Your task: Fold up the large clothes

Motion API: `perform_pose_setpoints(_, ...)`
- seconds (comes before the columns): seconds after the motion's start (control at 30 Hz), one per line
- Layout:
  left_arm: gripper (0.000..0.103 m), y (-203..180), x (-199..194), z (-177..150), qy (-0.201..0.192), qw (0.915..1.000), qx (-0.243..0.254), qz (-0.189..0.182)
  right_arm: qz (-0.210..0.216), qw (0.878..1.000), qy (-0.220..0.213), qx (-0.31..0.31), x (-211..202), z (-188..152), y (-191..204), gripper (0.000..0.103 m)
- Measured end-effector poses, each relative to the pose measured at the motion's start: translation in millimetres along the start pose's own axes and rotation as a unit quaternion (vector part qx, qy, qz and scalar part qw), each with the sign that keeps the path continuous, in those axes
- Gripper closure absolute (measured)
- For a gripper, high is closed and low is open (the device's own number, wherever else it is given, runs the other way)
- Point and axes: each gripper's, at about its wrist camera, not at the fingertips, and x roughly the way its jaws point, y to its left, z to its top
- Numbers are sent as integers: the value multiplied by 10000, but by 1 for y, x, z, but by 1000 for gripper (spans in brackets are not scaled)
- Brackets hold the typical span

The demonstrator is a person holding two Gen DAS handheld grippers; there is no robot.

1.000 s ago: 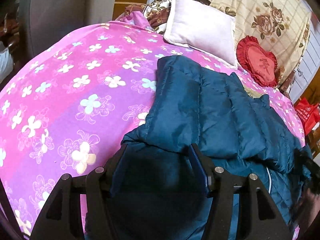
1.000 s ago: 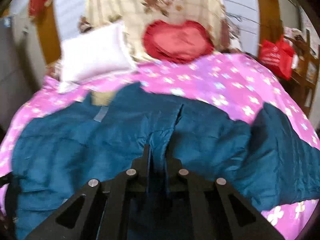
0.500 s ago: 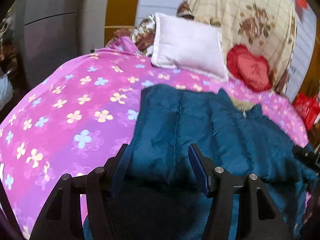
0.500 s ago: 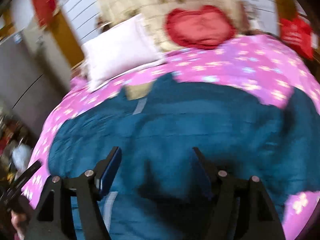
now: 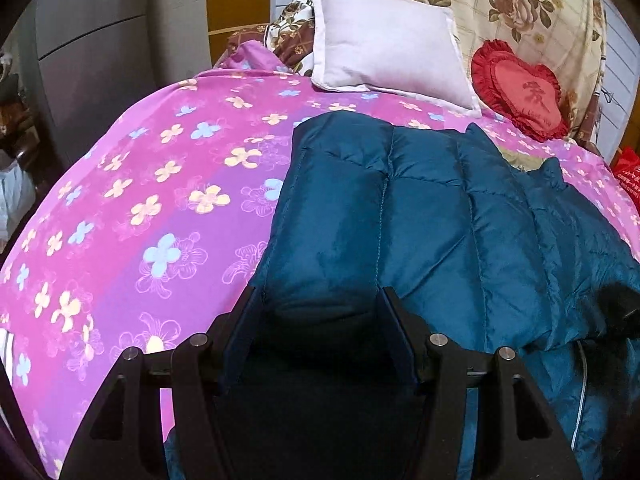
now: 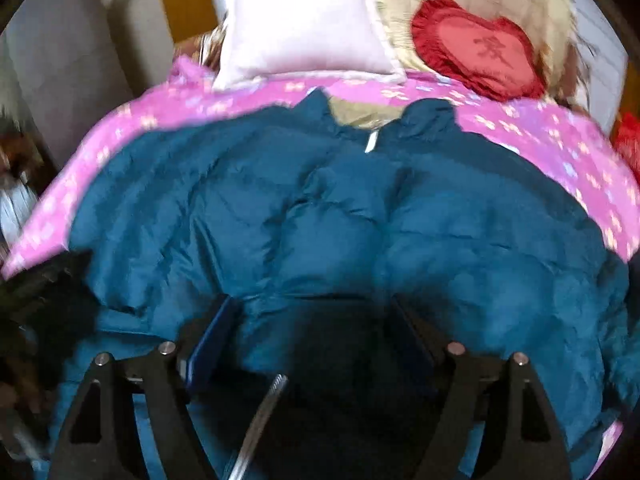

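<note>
The left tool (image 5: 318, 304), jaws spread, straddles the folded-over sleeve panel of the teal down jacket (image 5: 420, 208), likely pressing it flat. The right tool (image 6: 316, 312), also spread and gripping nothing, hovers above the jacket's middle, which lies ahead on the bed (image 5: 140, 184).

Jacket (image 5: 420, 216) spread on bed (image 5: 152, 200), collar toward headboard end. Pillow (image 5: 384, 40) beyond jacket; heart cushion (image 5: 520, 92) right of pillow. Left tongs (image 5: 320, 308) over jacket's left edge.

Teal quilted jacket (image 5: 440, 216) on pink flowered bedspread (image 5: 152, 184).
</note>
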Motion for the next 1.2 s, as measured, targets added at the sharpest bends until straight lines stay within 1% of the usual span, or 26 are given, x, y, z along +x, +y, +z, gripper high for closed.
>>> perform_pose_setpoints(0.03,62,0,0,0,-3,10000,0,7,34,9997,-148,170,-13,0,-12,17)
perform_pose_setpoints(0.07,62,0,0,0,-8,10000,1,12,-37,9994,-235,255,-20,0,-25,15)
perform_pose_setpoints(0.1,62,-1,0,-1,-15,10000,11,24,-209,9987,-329,334,-29,1,-37,12)
perform_pose_setpoints(0.17,62,-1,0,-1,-20,10000,29,42,-556,9965,-418,456,-35,1,-59,11)
perform_pose_setpoints(0.23,62,-1,1,-1,-27,10000,39,53,-828,9939,-346,639,-33,0,-85,11)
perform_pose_setpoints(0.33,61,-1,1,-1,-22,10000,43,44,-1197,9904,-82,689,-13,-7,-110,10)
perform_pose_setpoints(0.37,61,-1,1,-2,-26,10000,52,51,-1217,9900,-5,717,-6,-10,-115,8)
perform_pose_setpoints(0.43,61,-1,1,-1,-35,10000,59,59,-1084,9900,-9,905,-1,-14,-125,7)
perform_pose_setpoints(0.57,61,-1,-3,0,-44,10000,65,51,-1225,9885,3,881,-12,-15,-120,7)
perform_pose_setpoints(0.63,61,-1,-5,1,-18,10000,68,33,-1241,9889,-159,806,-26,-16,-113,7)
perform_pose_setpoints(0.73,61,-2,-13,0,-67,10000,48,-8,-1132,9905,-392,681,-46,-24,-104,7)
perform_pose_setpoints(0.8,61,-3,-21,0,-135,9999,55,-42,-1168,9908,-410,554,-47,-28,-97,6)
perform_pose_setpoints(0.83,61,-4,-25,0,-164,9998,70,-47,-1234,9907,-342,451,-42,-32,-93,4)
perform_pose_setpoints(0.9,61,-7,-35,-1,-266,9995,124,-78,-1448,9890,103,283,-20,-39,-89,0)
perform_pose_setpoints(0.93,61,-8,-42,-1,-355,9992,165,-92,-1481,9880,337,275,-9,-41,-90,0)
perform_pose_setpoints(1.07,61,-13,-66,-1,-667,9972,321,-123,-1362,9888,167,594,-28,-42,-95,0)
perform_pose_setpoints(1.2,61,-17,-84,-5,-788,9959,363,-247,-1505,9877,-178,389,-62,-49,-85,0)
